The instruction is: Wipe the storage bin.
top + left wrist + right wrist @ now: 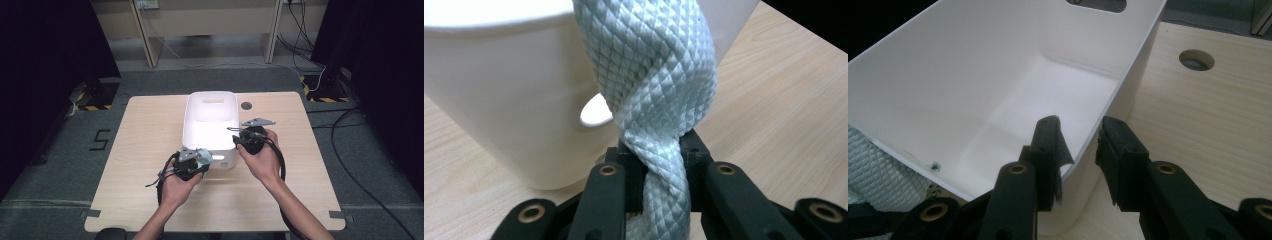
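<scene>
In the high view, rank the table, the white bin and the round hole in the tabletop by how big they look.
1. Table, largest by far.
2. White bin, on the table.
3. Round hole, smallest, beside the bin's far right corner.

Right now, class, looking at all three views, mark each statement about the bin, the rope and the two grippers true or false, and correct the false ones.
1. The left gripper is clamped on a white braided rope. True.
2. The white bin lies tipped on its side. False: it stands upright, open top up.
3. The right gripper has one jaw inside the bin's wall and one outside. True.
4. The bin is full of rope. False: its inside looks bare in the right gripper view.
5. The wooden table has a round hole beyond the bin. True.
</scene>
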Demonstrator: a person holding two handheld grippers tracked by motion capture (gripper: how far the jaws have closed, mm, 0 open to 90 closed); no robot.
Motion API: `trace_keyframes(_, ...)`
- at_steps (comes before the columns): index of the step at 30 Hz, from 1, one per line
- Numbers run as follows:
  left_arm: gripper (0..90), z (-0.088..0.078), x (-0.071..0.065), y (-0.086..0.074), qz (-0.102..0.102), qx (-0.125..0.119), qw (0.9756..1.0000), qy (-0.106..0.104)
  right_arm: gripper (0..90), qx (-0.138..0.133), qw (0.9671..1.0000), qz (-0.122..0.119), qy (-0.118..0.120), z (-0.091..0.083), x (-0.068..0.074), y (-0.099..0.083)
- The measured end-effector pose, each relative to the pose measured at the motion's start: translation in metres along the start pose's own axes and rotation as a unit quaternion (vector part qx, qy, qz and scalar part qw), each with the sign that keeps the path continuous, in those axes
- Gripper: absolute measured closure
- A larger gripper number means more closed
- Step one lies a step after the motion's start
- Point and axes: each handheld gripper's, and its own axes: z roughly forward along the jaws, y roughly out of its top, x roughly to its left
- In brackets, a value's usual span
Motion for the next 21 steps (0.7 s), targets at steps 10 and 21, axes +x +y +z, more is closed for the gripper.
trace_keyframes(10,77.0,0.0014,-0.0026,0.0014,-0.002,-0.003,1.0,-0.008,69.3,0.0,1.0,0.0,0.0,0.0,0.0,0.0001)
trace_keyframes(21,77.0,0.0042,-0.0066,0.0033,0.003,0.001,0.9999,-0.011,69.2,0.0,1.0,0.0,0.001,0.0001,-0.0001,0.0001)
